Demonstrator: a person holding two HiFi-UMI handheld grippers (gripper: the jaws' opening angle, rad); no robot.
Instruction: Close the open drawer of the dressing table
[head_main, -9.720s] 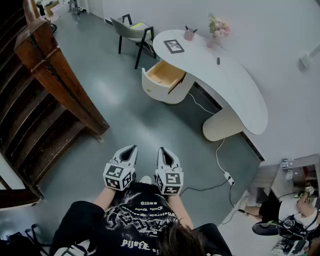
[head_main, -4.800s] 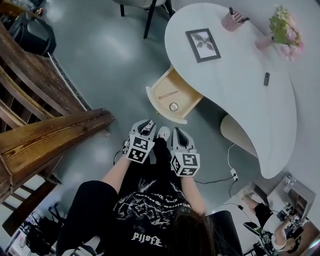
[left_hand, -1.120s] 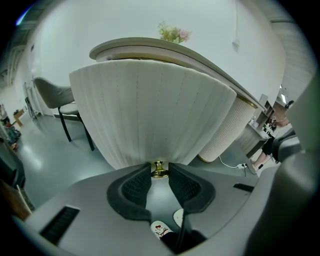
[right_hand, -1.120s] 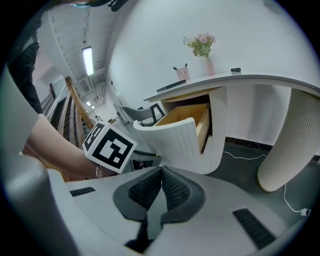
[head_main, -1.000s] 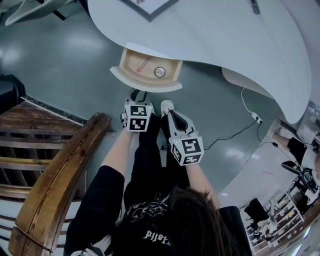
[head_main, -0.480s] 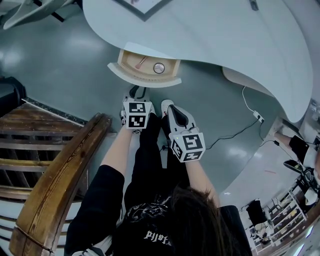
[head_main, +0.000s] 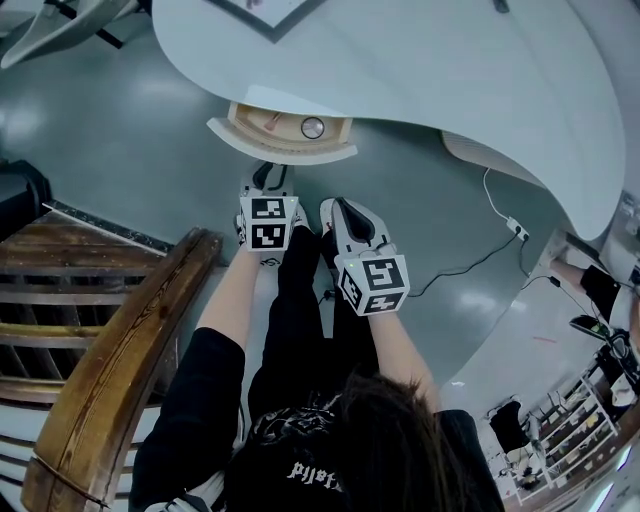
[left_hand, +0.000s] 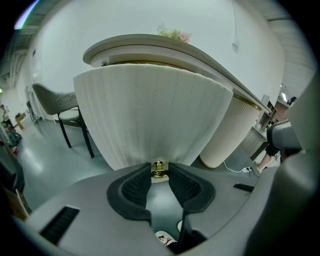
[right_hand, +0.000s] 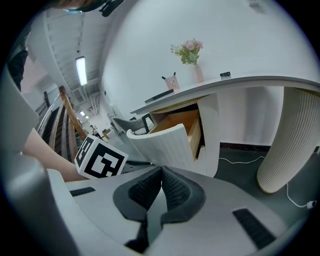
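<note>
The drawer (head_main: 283, 152) is still open, its pale wooden inside showing under the bench (head_main: 420, 60) edge, so the closing push is judged not yet done. At the left gripper (left_hand: 160, 172) the jaws stand part-way apart with the brass knob (left_hand: 158, 169) in the gap at their tips; whether the pads actually touch it cannot be told. The ribbed drawer front fills the left gripper view just behind the knob. The right gripper (right_hand: 161, 171) has its jaws closed together on nothing; it hangs beside the left one and a little further back from the drawer front.

Compared with a second ago, the head view shows the left gripper closer to the curved front and the drawer nearer the top of the picture. A little less of the inside shows, with its round thing (head_main: 313, 127) and thin stick (head_main: 270, 118); whether the drawer has slid or only the view has shifted is unclear. For the task this reads as the approach finished and the left jaws lined up on the knob, ready to press the front inward.

Against the earliest frame the difference is large. There the person stood well back across the grey floor (head_main: 120, 130), both grippers low by the body and the drawer far off beside a chair; now the person stands right at it, with the wooden handrail (head_main: 120, 350) at the left.
</note>
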